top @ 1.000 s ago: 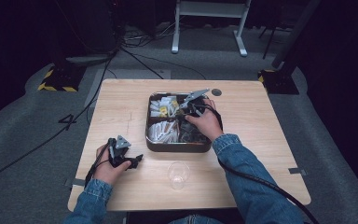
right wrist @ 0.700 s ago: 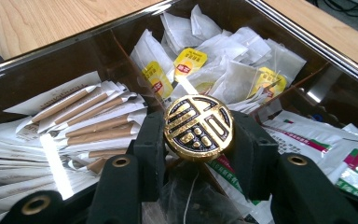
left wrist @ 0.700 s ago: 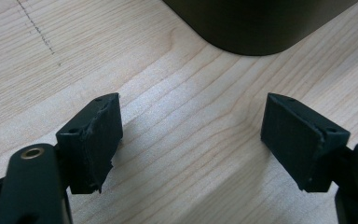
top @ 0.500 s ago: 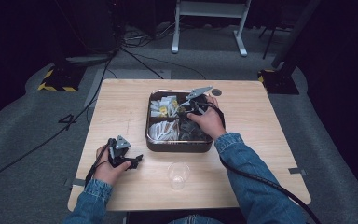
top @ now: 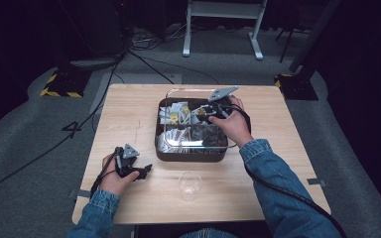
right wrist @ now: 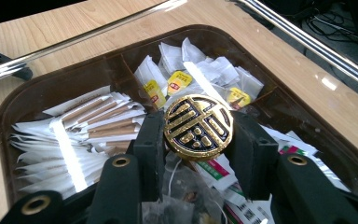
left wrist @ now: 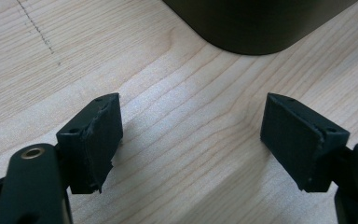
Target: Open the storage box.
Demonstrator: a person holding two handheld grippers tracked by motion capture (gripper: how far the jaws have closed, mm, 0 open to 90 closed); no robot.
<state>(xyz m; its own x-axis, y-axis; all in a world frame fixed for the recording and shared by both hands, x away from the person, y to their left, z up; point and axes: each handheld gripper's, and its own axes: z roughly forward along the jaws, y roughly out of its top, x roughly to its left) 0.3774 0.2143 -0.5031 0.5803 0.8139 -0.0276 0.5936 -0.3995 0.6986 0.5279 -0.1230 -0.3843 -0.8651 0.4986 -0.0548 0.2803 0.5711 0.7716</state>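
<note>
A dark compartmented box [top: 191,151] sits mid-tabletop [top: 129,109], with an empty clear cup [top: 189,185] standing apart, nearer the person. A transparent lid [top: 188,91] with a round gold knob [right wrist: 198,127] covers the box. The right gripper [top: 209,111] is over the box's far right part, its jaws pinching that knob from both sides. Under the lid, the right gripper view makes out white paper sticks [right wrist: 70,140] in one compartment and tea sachets with yellow tags [right wrist: 186,74] in another; the high view blurs these. The left gripper [left wrist: 191,140] rests on bare wood near the box's near left corner, jaws spread wide with nothing between. Compared with a second ago, the right hand [top: 233,124] sits slightly farther back over the box; the left is unchanged.
</note>
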